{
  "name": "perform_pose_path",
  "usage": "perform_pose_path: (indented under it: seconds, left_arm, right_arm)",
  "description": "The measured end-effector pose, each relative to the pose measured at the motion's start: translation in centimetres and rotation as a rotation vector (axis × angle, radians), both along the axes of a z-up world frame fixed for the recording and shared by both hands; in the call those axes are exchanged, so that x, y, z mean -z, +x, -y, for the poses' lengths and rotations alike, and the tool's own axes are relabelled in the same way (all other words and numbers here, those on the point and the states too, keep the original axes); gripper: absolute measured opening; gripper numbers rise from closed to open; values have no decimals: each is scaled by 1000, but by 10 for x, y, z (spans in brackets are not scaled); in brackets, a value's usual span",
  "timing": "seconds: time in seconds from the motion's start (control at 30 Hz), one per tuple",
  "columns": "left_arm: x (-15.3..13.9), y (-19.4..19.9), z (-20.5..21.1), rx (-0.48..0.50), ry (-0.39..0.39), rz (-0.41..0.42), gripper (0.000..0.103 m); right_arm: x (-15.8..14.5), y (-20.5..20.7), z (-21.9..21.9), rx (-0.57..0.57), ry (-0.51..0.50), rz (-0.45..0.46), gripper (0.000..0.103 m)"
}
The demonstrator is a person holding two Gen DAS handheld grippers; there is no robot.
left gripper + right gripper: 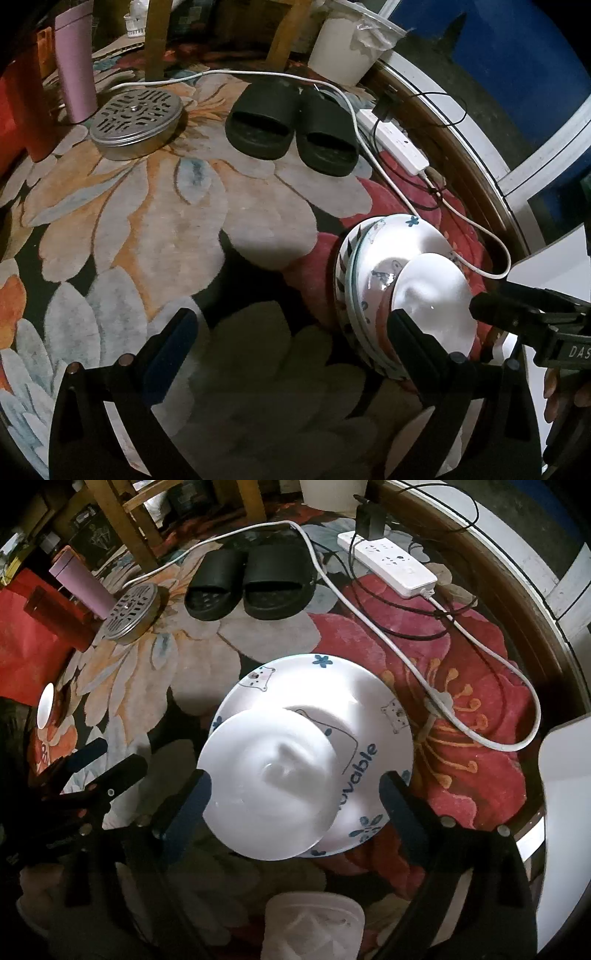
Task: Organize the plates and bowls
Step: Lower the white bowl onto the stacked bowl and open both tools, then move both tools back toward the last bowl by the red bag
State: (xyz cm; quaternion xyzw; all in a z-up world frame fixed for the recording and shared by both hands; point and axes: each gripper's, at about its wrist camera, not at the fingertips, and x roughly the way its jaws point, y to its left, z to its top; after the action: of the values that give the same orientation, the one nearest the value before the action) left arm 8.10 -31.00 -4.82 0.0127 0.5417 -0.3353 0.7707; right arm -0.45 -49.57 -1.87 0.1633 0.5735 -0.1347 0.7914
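A stack of plates point(391, 240) lies on the floral rug; the top plate point(369, 701) is white with blue flowers and bear drawings. A small bowl point(269, 786), white inside and reddish outside point(382, 317), rests on it toward the near side. My right gripper point(295, 779) hangs open just above, with its jaws wide on either side of the bowl and clear of it. My left gripper point(291, 317) is open over bare rug to the left of the stack, nothing between its fingers. A second small bowl point(46, 705) sits at the far left.
Black slippers point(291, 129), a white power strip point(391, 565) with a long cable point(406, 657), a perforated metal lid point(136, 118) and a pink tumbler point(74, 62) lie beyond the stack. A white bucket point(347, 48) and wooden chair legs point(157, 37) stand behind. A clear plastic container point(314, 923) sits nearest.
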Motion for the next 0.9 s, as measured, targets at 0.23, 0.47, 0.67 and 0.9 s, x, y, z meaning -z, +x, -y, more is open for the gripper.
perform_pose_path:
  seconds: [0.23, 0.47, 0.67, 0.9]
  left_arm:
    - [-1, 2, -15, -14, 11, 1, 102]
    - [1, 8, -40, -48, 30, 0, 102]
    - [0, 12, -63, -75, 43, 5, 102]
    - [1, 16, -90, -113, 56, 7, 102]
  right_arm:
    - [-1, 4, -16, -18, 0, 10, 94]
    - [-3, 14, -35, -55, 0, 30, 94]
    - [-3, 20, -53, -82, 9, 35, 94]
    - [-4, 29, -77, -121, 18, 34, 94]
